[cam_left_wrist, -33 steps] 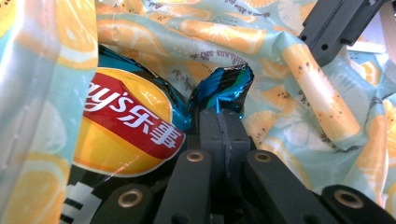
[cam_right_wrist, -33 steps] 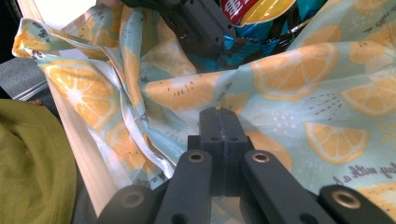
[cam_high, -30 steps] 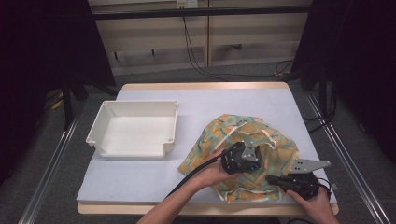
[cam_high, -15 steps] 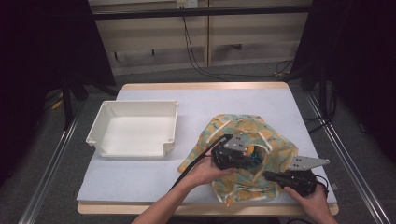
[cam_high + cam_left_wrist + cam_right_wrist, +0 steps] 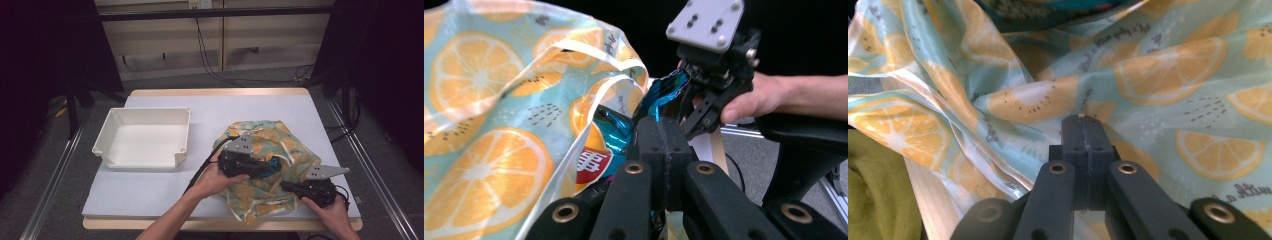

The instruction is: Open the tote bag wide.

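Handling judgement: the thin, glossy fabric bag printed with orange slices on pale teal [image 5: 270, 150] looks light, limp and slippery; it will fold and slide rather than hold shape, so the best hold is probably a pinch on its cream-edged mouth hem [image 5: 589, 90] or a bunched fold, not the flat panel. The crinkly blue foil snack packet with a red patch [image 5: 624, 140] inside the mouth looks light, easily crushed and slick; I would take it by a sealed edge. Left gripper [image 5: 663, 150]: jaws pressed together on a bit of the foil packet, which rises just beyond and above the jaw tips, with the bag's mouth hem draped just to their left in the left gripper view. Right gripper [image 5: 1083, 135]: jaws closed; whether a fold of the bag fabric is caught between them I cannot tell, the cloth lies right against and all around the tips. In the high view the left gripper [image 5: 250, 165] sits over the bag's middle and the right gripper [image 5: 305, 189] at its near right edge, the two close together. Appearance: bag crumpled, wrinkled, with small dark script lettering between fruit prints. The empty white rectangular plastic tray [image 5: 145, 137] stands well apart, away from the left gripper on the side opposite the right one, on the pale grey tabletop [image 5: 250, 107]
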`<state>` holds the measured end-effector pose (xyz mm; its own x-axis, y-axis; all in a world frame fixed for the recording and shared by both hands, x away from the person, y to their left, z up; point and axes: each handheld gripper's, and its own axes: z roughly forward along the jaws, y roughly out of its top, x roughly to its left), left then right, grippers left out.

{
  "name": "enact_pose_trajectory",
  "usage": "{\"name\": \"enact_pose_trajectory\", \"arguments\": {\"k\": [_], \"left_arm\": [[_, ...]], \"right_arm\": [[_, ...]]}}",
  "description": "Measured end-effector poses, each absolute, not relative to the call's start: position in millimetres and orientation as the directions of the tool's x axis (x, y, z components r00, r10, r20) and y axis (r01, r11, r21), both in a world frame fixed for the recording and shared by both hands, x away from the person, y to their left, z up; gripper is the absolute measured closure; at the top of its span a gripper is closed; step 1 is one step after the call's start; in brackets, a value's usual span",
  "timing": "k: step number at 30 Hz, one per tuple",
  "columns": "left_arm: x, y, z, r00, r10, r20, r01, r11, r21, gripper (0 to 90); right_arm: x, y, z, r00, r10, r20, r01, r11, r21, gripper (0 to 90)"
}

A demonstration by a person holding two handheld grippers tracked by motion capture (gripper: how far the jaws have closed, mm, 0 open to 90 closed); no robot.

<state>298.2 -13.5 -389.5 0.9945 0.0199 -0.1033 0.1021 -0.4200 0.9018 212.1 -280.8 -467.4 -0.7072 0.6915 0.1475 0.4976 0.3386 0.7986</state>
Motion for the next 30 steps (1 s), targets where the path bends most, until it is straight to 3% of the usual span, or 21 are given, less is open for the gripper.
{"name": "enact_pose_trajectory", "arguments": {"k": [3, 14, 30], "left_arm": [[300.1, -12.2, -389.3, 0.994, 0.025, -0.109, 0.109, -0.415, 0.903, 90.0], [300.8, -10.0, -391.9, 0.994, 0.025, -0.107, 0.107, -0.422, 0.900, 90.0], [297.9, -7.6, -394.0, 0.995, 0.030, -0.093, 0.097, -0.448, 0.889, 90.0]], "right_arm": [[210.6, -281.4, -465.2, -0.714, 0.685, 0.148, 0.488, 0.335, 0.806, 89.2], [198.0, -295.5, -435.0, -0.699, 0.704, 0.130, 0.428, 0.265, 0.864, 70.6], [205.6, -300.0, -384.7, -0.706, 0.704, 0.073, 0.314, 0.219, 0.924, 63.5]]}}
